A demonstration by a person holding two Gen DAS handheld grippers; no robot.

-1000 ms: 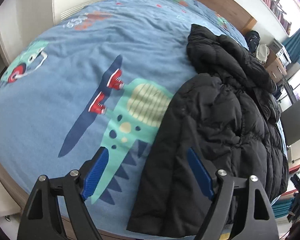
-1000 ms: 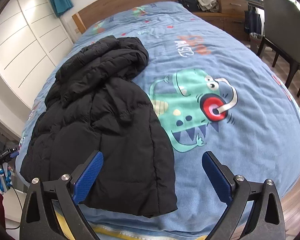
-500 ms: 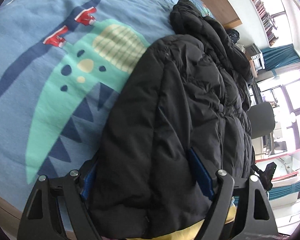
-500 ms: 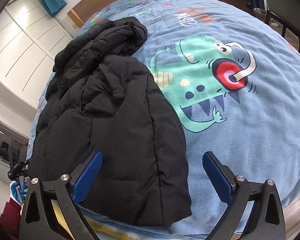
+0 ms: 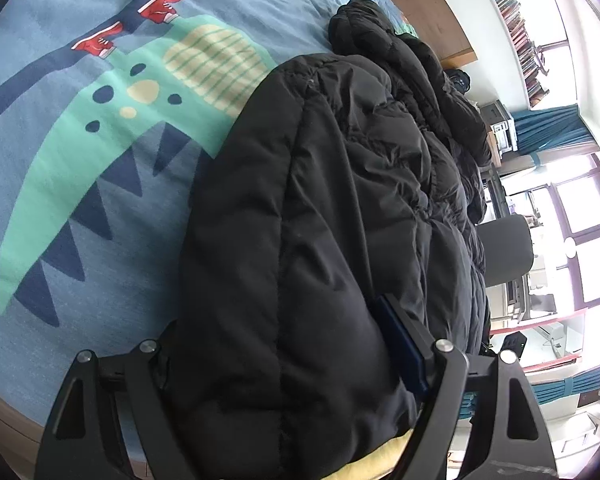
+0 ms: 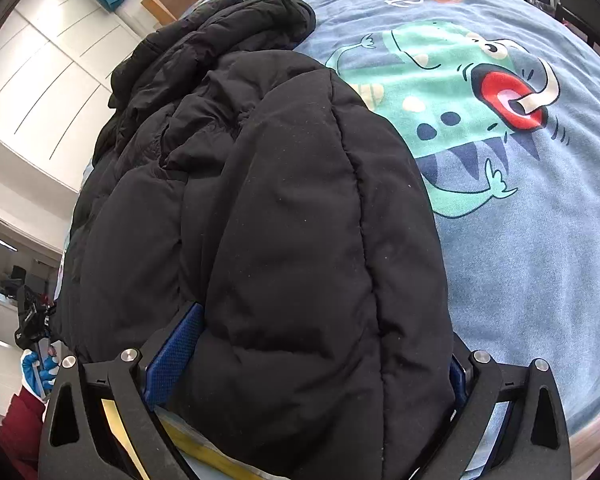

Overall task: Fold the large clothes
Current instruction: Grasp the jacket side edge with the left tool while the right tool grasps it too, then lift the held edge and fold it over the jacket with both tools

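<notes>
Bright windows [image 5: 580,208], teal curtain [image 5: 548,128], white wardrobe [image 6: 40,80].

The puffy black quilted jacket [image 5: 340,240] bulges between the fingers of the left gripper [image 5: 284,364], hiding its left blue pad entirely. In the right wrist view, the jacket [image 6: 300,240] covers most of the right gripper's [image 6: 304,356] right pad. The jacket's hem runs off the bottom edge in both views. Under it, the blue dinosaur-print bedspread [image 5: 80,160] is hidden. A yellow strip [image 6: 204,448] below the hem is possibly lining.
</notes>
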